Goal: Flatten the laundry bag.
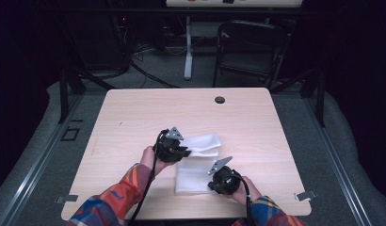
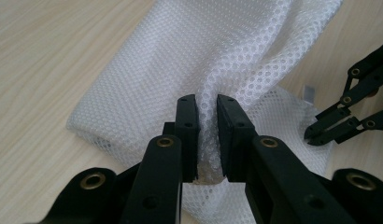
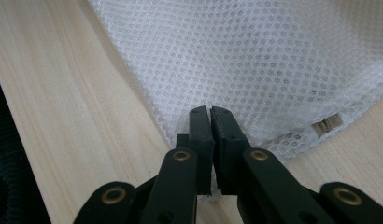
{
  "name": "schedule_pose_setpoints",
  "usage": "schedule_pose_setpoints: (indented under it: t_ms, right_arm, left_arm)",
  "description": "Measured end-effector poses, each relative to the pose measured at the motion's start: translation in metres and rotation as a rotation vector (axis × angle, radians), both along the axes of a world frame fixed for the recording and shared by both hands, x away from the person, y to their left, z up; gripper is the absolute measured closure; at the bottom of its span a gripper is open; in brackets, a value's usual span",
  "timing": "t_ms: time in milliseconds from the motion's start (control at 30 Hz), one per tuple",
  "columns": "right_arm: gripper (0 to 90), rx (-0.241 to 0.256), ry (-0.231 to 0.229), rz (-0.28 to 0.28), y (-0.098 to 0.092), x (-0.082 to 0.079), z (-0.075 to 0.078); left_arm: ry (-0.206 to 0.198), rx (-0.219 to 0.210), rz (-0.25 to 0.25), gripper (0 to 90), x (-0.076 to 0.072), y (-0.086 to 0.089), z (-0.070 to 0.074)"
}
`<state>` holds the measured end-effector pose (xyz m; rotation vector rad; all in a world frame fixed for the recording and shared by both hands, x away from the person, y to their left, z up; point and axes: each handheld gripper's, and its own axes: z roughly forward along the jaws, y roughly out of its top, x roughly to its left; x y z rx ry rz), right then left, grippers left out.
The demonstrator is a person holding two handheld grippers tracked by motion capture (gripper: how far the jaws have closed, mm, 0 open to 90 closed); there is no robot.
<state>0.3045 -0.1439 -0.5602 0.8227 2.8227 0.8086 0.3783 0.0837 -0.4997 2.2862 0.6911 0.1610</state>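
A white mesh bag (image 1: 195, 178) lies on the wooden table (image 1: 134, 117), with its far part lifted and folded over (image 1: 204, 142). My left gripper (image 1: 187, 153) is shut on a bunched fold of the mesh (image 2: 194, 51), which is pinched between the pads of the left gripper (image 2: 207, 105). At the bag's near right side, my right gripper (image 1: 211, 184) is shut on the edge of the mesh (image 3: 255, 56), seen up close at the right gripper (image 3: 210, 112). A small zipper pull (image 3: 327, 123) sits at the bag's edge. The right gripper (image 2: 315, 133) also appears in the left gripper view.
A round cable hole (image 1: 220, 100) is set near the table's far edge. A dark folding chair (image 1: 250, 47) and a white post stand beyond the table. Bare wood surrounds the bag on all sides.
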Motion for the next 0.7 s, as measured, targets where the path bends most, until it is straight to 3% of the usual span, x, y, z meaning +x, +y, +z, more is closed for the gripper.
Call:
schedule_pose_setpoints:
  t_ms: [267, 700]
  right_arm:
    - [87.3, 0.004, -0.005, 0.005, 0.001, -0.001, 0.0]
    - [87.3, -0.013, -0.01, 0.006, 0.001, -0.001, 0.001]
  left_arm:
    - [-0.015, -0.004, 0.012, 79.7, 0.01, -0.002, 0.002]
    - [-0.013, -0.049, 0.033, 80.9, 0.029, -0.008, 0.004]
